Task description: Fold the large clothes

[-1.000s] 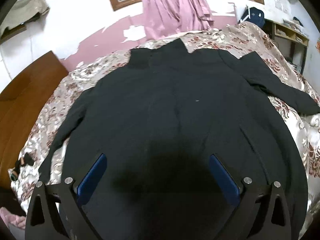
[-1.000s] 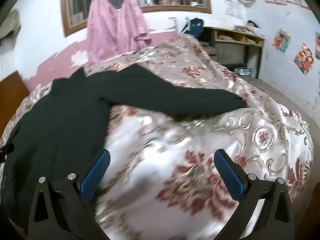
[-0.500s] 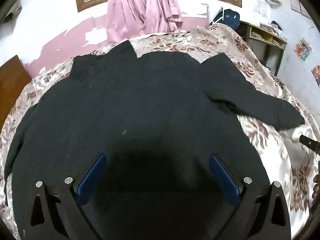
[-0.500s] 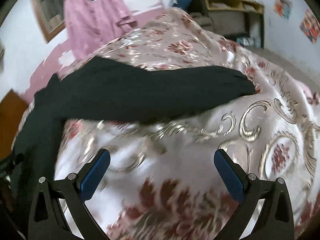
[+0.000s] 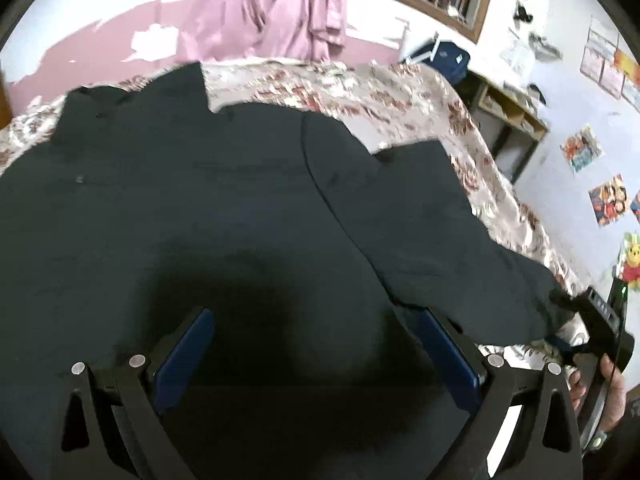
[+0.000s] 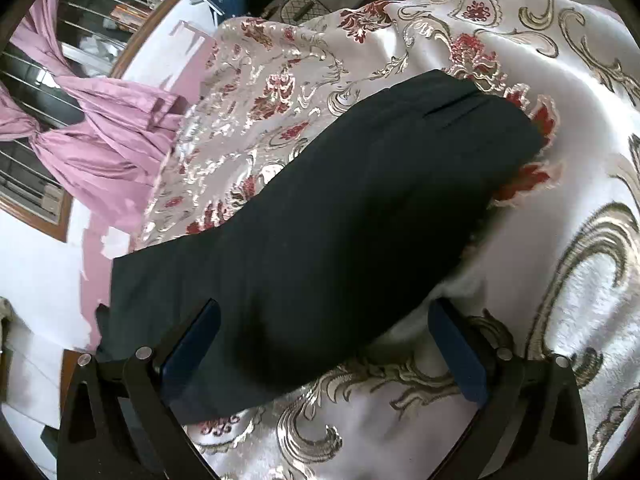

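A large black garment [image 5: 168, 208] lies spread flat on the floral bedspread [image 5: 360, 92]. Its right sleeve [image 5: 420, 216] stretches out to the right. My left gripper [image 5: 316, 356] is open and empty, low over the garment's body near the sleeve seam. My right gripper [image 6: 324, 352] is open, with its jaws on either side of the black sleeve [image 6: 340, 216], close above it. The sleeve's cuff [image 6: 492, 116] lies further out on the bedspread [image 6: 580, 240]. The right gripper also shows at the sleeve's end in the left wrist view [image 5: 596, 320].
A pink curtain [image 5: 272, 8] hangs at the window behind the bed, also in the right wrist view [image 6: 104, 144]. A wooden shelf [image 5: 508, 120] stands against the wall right of the bed. Posters [image 5: 608, 200] hang on the right wall.
Both grippers have moved right and lower. The left now sits over the garment's right side. The right has come down over the sleeve, which now lies between its jaws.
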Motion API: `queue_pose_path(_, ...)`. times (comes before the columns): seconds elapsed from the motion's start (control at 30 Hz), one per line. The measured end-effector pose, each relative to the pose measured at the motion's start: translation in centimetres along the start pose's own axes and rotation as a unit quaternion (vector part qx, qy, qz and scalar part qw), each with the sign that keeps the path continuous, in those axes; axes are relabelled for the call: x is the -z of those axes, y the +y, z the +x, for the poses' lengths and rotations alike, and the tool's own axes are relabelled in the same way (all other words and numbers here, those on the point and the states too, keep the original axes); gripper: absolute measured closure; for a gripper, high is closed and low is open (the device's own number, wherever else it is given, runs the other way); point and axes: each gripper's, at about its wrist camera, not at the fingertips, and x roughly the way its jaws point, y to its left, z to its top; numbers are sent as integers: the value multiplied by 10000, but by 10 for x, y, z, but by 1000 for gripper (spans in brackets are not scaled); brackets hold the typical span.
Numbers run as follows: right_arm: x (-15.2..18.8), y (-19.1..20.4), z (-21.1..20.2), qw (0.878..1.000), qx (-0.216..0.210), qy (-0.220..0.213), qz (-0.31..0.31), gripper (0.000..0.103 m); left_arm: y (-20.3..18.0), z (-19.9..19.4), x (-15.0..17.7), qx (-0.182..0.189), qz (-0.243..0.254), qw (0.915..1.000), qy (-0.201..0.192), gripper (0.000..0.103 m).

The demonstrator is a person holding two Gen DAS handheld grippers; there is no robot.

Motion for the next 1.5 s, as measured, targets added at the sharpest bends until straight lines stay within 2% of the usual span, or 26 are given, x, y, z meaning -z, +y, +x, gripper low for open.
queue_pose_path(0.07,4,10,11,9999,99,43,-132,1,-4,12,3,-92,134,9997,183,0)
queue_pose_path(0.13,3,14,17,10000,-74,22,14,1,-10,22,7,-282,340,9985,311,0)
queue_pose_path(0.2,3,8,19,9986,-286,-28,442,2,-12,24,9,-334,431,9981,286,0)
queue_pose_path(0.27,0,2,23,9945,-400,-91,960,6,-13,25,9,-334,487,9978,310,0)
queue_pose_path(0.3,0,0,21,9935,-405,-100,1056,26,-13,26,10,-311,492,9978,325,0)
queue_pose_path(0.33,-2,-1,24,9922,-404,-105,1175,52,-11,25,11,-250,462,9981,336,0)
queue_pose_path(0.37,-3,-3,26,9909,-378,-75,1287,60,-9,23,11,-174,448,9982,346,0)
queue_pose_path(0.4,-4,-7,27,9889,-350,-72,1442,77,-7,21,10,-102,453,9983,364,0)
queue_pose_path(0.43,-3,-9,26,9866,-392,-111,1579,87,-6,19,9,-51,459,9982,384,0)
queue_pose_path(0.5,-4,-11,21,9818,-608,-233,1787,92,-2,12,8,39,475,9978,451,0)
queue_pose_path(0.6,-7,8,5,9867,-595,-498,1427,95,6,-4,10,-81,496,9977,456,0)
queue_pose_path(0.7,-12,46,-23,9918,-446,-916,777,96,22,-24,9,-289,436,9972,536,0)
queue_pose_path(0.8,-17,98,-54,9907,-363,-1312,-6,96,45,-50,8,-305,281,9980,484,0)
queue_pose_path(0.93,-8,186,-96,9754,-337,-1780,-1256,96,84,-86,7,-439,134,9984,344,0)
queue_pose_path(1.07,25,288,-120,9418,-341,-1998,-2681,96,129,-119,11,-723,19,9972,166,0)
queue_pose_path(1.23,88,374,-133,9096,-775,-1746,-3688,96,202,-155,28,-1214,-178,9924,59,0)
queue_pose_path(1.3,119,401,-130,8927,-774,-1692,-4104,96,232,-167,35,-1332,-321,9906,39,0)
queue_pose_path(1.4,177,440,-109,8555,-624,-1462,-4928,96,273,-181,50,-1442,-643,9875,2,0)
queue_pose_path(1.5,249,460,-84,8044,-385,-1166,-5813,96,307,-186,67,-1312,-975,9865,-9,0)
